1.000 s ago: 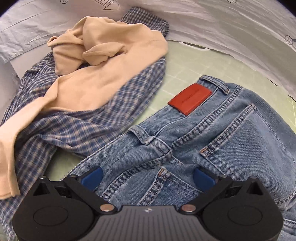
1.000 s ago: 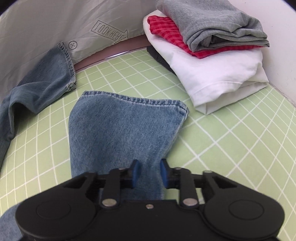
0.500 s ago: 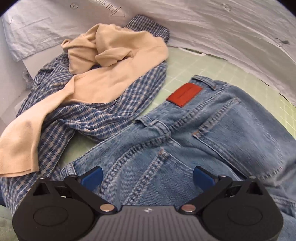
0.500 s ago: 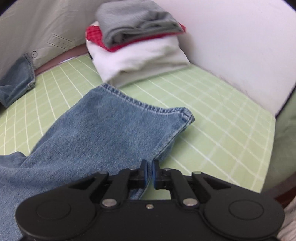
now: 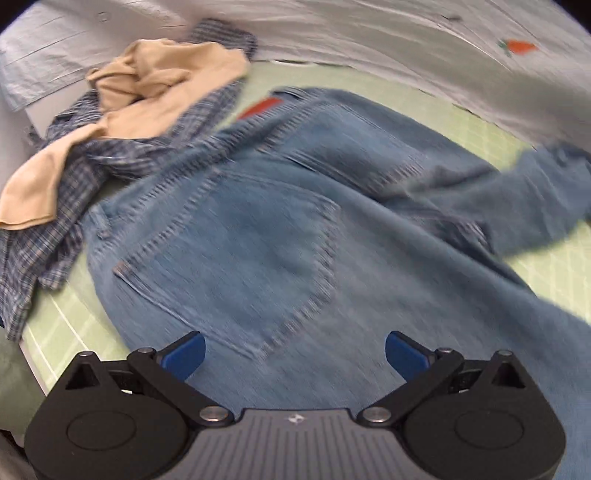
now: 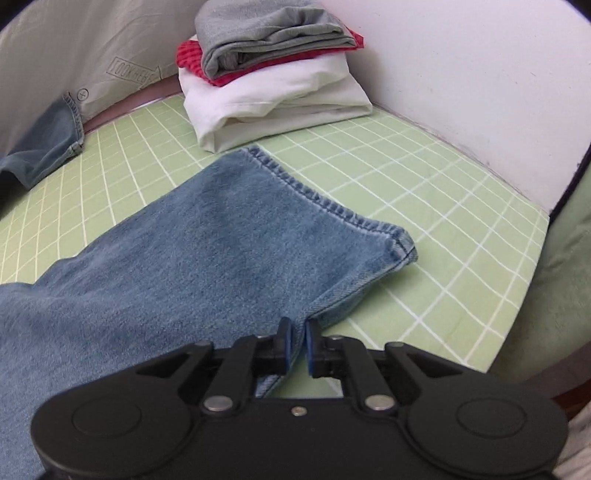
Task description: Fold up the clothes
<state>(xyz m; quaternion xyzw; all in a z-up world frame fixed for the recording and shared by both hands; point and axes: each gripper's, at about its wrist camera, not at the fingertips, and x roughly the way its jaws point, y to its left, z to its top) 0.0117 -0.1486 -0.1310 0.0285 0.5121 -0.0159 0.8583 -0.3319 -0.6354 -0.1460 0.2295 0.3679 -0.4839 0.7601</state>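
Observation:
Blue jeans (image 5: 280, 236) lie back side up on the green gridded mat, with a red waist patch (image 5: 260, 108) at the far end. My left gripper (image 5: 293, 354) is open and empty, just above the seat below a back pocket. In the right wrist view one jeans leg (image 6: 207, 236) lies flat, its hem (image 6: 325, 206) toward the far right. My right gripper (image 6: 296, 345) is shut on the side edge of that leg near the hem. The other leg's hem (image 6: 55, 140) lies at the far left.
A beige garment (image 5: 147, 92) lies on a blue plaid shirt (image 5: 55, 221) at the left of the jeans. A folded stack, grey (image 6: 266, 33) on red (image 6: 192, 55) on white (image 6: 280, 99), stands at the back by the white wall (image 6: 461, 74). Green mat (image 6: 424, 192) shows around the leg.
My left gripper has drawn back from the waistband toward the seat, still open. My right gripper closed on the leg's edge and now holds it, the leg lying flatter.

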